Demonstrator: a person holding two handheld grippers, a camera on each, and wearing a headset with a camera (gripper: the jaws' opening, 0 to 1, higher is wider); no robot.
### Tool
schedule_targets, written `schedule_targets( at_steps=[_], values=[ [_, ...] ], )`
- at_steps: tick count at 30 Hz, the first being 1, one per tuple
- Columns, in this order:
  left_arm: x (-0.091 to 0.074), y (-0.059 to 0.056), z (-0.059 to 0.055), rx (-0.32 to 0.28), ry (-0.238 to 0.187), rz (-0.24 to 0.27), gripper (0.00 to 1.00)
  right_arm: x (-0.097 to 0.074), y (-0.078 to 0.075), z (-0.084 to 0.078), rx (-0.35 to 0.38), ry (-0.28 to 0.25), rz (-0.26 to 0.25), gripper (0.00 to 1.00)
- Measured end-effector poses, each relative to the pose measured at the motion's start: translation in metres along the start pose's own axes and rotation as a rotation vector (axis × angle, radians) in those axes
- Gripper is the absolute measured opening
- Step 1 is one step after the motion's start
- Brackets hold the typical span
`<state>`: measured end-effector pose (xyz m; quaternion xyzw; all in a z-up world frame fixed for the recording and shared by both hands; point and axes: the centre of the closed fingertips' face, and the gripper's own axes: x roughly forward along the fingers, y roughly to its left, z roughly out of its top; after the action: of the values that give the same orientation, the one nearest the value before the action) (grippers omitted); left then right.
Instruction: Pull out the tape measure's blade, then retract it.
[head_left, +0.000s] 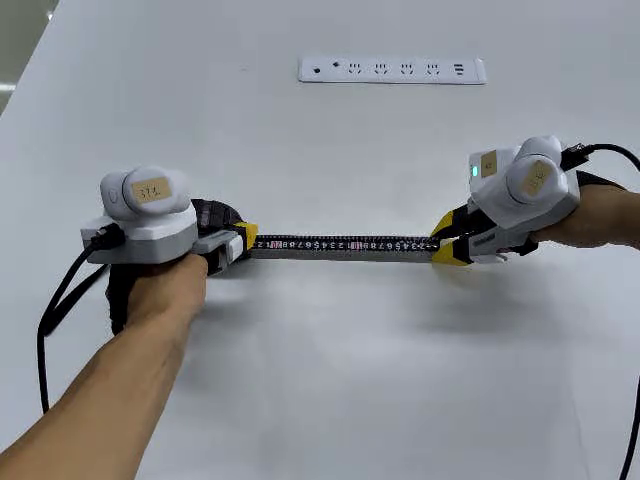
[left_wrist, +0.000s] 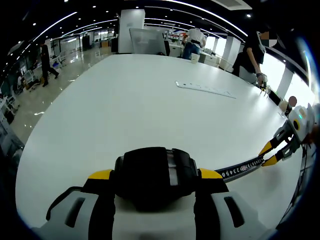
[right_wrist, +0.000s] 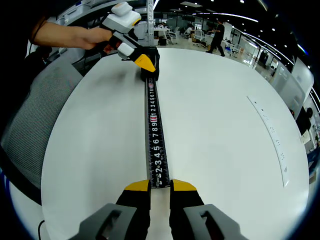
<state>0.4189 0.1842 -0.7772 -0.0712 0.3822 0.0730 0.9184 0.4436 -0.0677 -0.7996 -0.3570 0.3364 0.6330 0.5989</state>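
Left tongs (head_left: 238, 240) were clamped on the black case (left_wrist: 155, 170) of the tape measure, low over the white counter (head_left: 320, 380); whether it touched the counter, I could not tell. From the case the blade (head_left: 345, 244) ran straight to the right, numbers facing up. Right tongs (right_wrist: 160, 186) were closed on the blade's end. I judged the pulling out was done or nearly done, and the retracting was not yet begun. A power strip (head_left: 392, 70) lay well apart.

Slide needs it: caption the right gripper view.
Right gripper shut on the blade, which spans the table to the case in the left gripper.
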Motion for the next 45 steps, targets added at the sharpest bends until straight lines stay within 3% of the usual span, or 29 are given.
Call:
schedule_targets(
  at_steps=[45],
  values=[
    [0.001, 0.0, 0.0, 0.01, 0.002, -0.008, 0.6, 0.023, 0.005, 0.033, -0.006, -0.035, 0.016, 0.1]
  ],
)
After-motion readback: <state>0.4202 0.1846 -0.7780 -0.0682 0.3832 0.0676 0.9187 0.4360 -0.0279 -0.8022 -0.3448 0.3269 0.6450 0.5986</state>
